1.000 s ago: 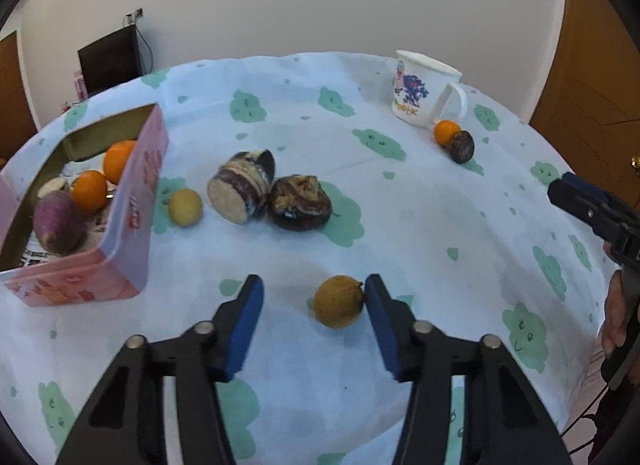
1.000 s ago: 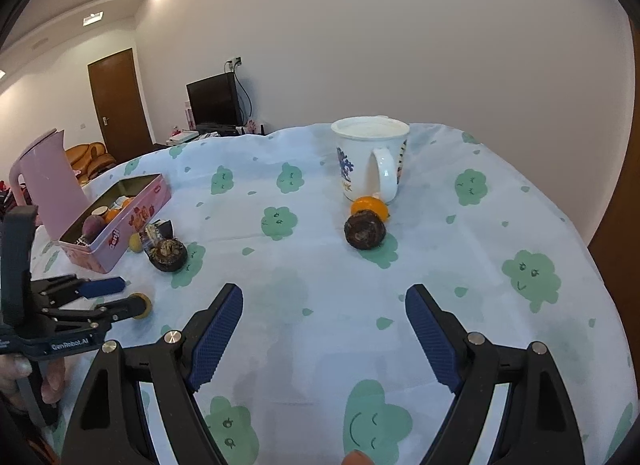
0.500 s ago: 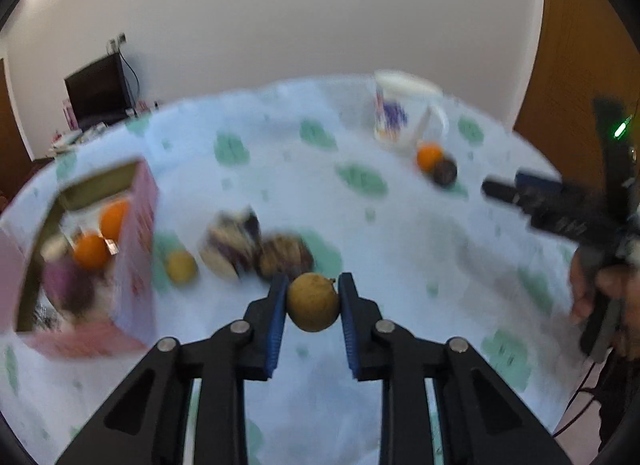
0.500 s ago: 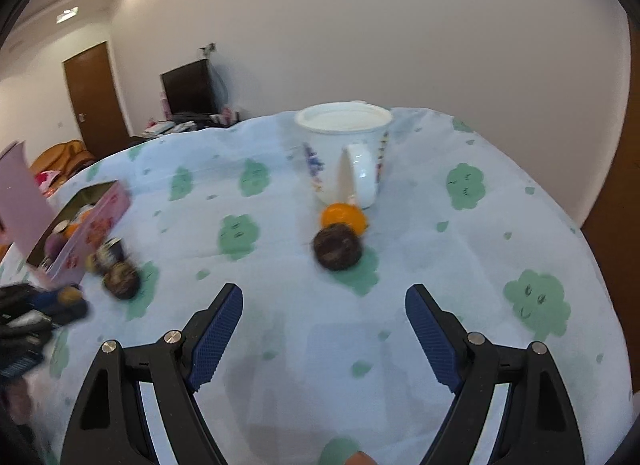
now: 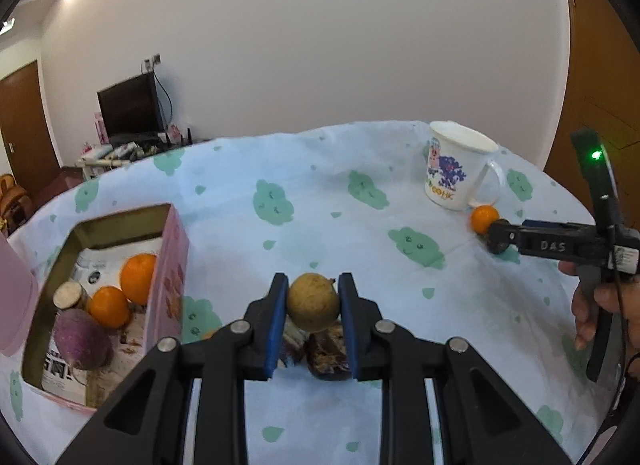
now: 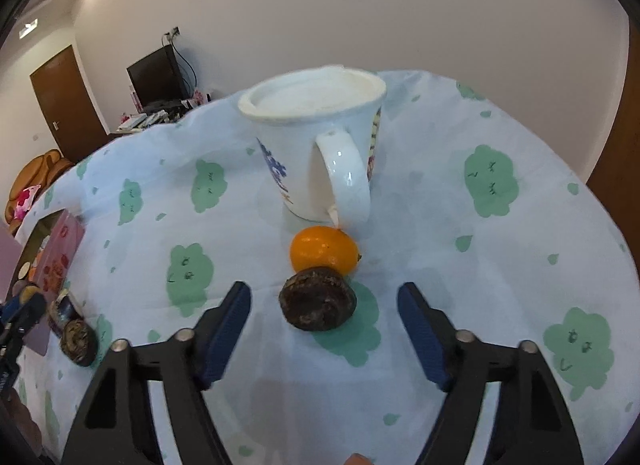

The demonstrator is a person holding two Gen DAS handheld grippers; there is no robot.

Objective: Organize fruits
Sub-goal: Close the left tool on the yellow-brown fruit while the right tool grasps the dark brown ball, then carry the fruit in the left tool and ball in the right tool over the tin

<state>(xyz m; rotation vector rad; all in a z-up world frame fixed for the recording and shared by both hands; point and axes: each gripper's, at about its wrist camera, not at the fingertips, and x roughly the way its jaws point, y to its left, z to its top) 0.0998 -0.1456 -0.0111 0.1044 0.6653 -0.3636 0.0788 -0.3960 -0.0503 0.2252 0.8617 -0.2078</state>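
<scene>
My left gripper (image 5: pixel 313 301) is shut on a tan round fruit (image 5: pixel 313 302) and holds it above the table, right of the pink tin (image 5: pixel 168 277). The tin holds two oranges (image 5: pixel 138 278) and a purple fruit (image 5: pixel 82 339). Two dark fruits (image 5: pixel 326 353) lie under the held fruit. My right gripper (image 6: pixel 324 317) is open, its fingers on either side of a dark brown fruit (image 6: pixel 318 304). A small orange (image 6: pixel 324 251) lies just behind that fruit, against the white mug (image 6: pixel 316 145).
The round table wears a pale blue cloth with green clouds (image 6: pixel 490 181). The right gripper (image 5: pixel 552 243) shows at the right in the left wrist view, near the mug (image 5: pixel 456 171). A pink lid (image 5: pixel 12 301) stands left of the tin. A television stands beyond the table.
My left gripper closed on the tan fruit and lifted it off the cloth. My right gripper moved forward to the dark brown fruit by the mug, still open.
</scene>
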